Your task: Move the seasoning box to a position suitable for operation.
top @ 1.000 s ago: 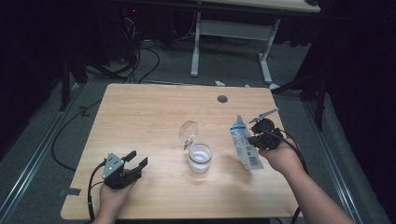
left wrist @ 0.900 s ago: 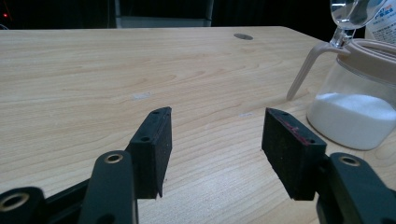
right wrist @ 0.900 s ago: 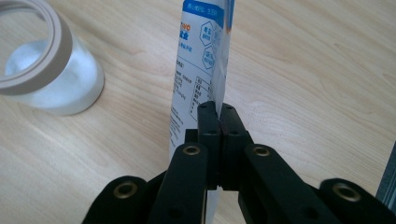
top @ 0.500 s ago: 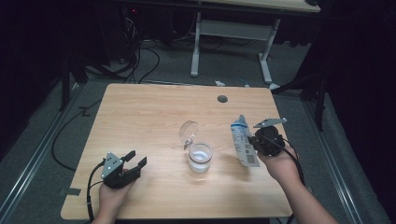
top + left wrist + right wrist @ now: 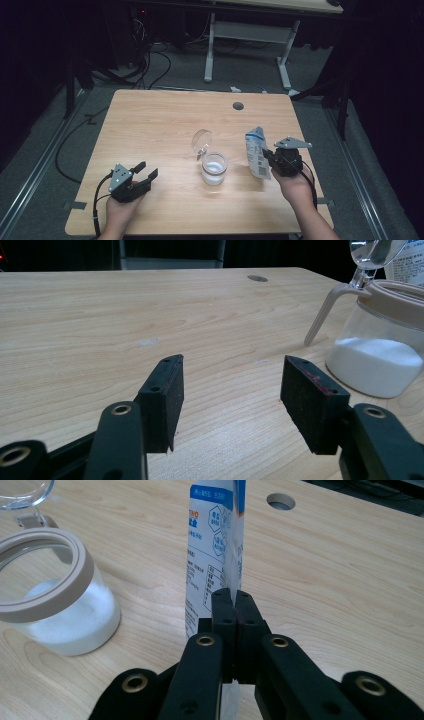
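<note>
Wooden table [image 5: 160,125], dark room around it, a round cable hole [image 5: 238,106] near the far edge. Right gripper [image 5: 272,159] sits at the right side of the table, its two jaws pressed together on the edge of a white and blue pouch [image 5: 256,157]; in the right gripper view the jaws [image 5: 234,611] pinch the thin seam of the pouch [image 5: 212,545], which stands upright between them with its printed face turned toward the jar. Whether the pouch bottom touches the table cannot be told. The jar [image 5: 214,169] stands at the middle of the table, just left of the pouch and apart from it, clear glass with a beige rim, white powder lying in its lower part. Its clear lid [image 5: 202,141] is swung open and stands up behind it on a hinge. Left gripper [image 5: 144,174] rests low at the near left of the table, well apart from the jar, jaws spread wide with nothing between them; the left gripper view shows bare wood between the two black pads [image 5: 162,397] and the jar [image 5: 385,347] off to the right.
</note>
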